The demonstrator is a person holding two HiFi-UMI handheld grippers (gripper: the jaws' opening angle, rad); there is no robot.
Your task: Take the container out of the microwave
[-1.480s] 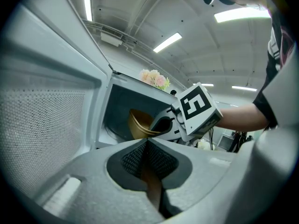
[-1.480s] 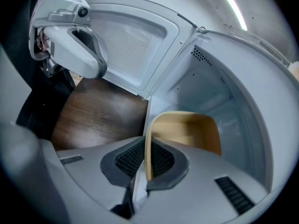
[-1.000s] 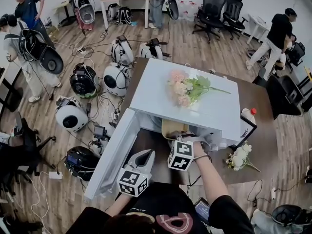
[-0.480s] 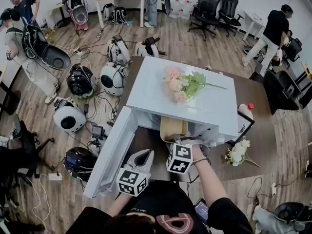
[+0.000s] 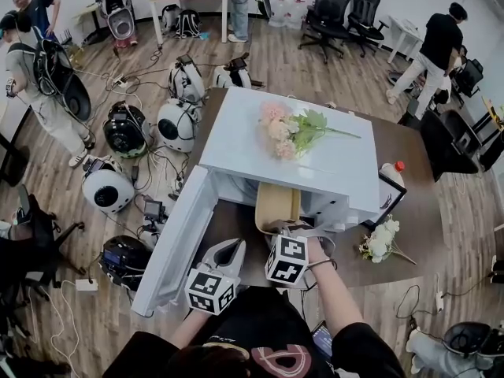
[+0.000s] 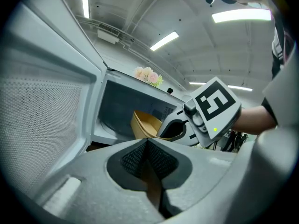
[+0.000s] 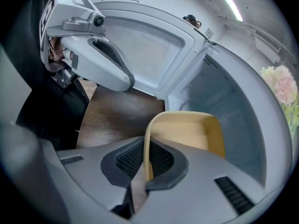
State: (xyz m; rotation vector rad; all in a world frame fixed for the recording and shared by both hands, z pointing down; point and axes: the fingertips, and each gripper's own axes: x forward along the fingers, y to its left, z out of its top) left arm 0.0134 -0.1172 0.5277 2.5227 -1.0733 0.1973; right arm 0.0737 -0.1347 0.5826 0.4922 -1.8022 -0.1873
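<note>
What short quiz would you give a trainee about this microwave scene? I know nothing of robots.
1. True or false: the microwave door is closed.
2. What lies on top of the microwave? A) a bunch of flowers B) a plate C) a book
3. Fill in: the right gripper is shut on the rim of the tan ____.
Key: 1 false, the door stands open. 2 A. 3 container, which sits partly out of the microwave's opening.
</note>
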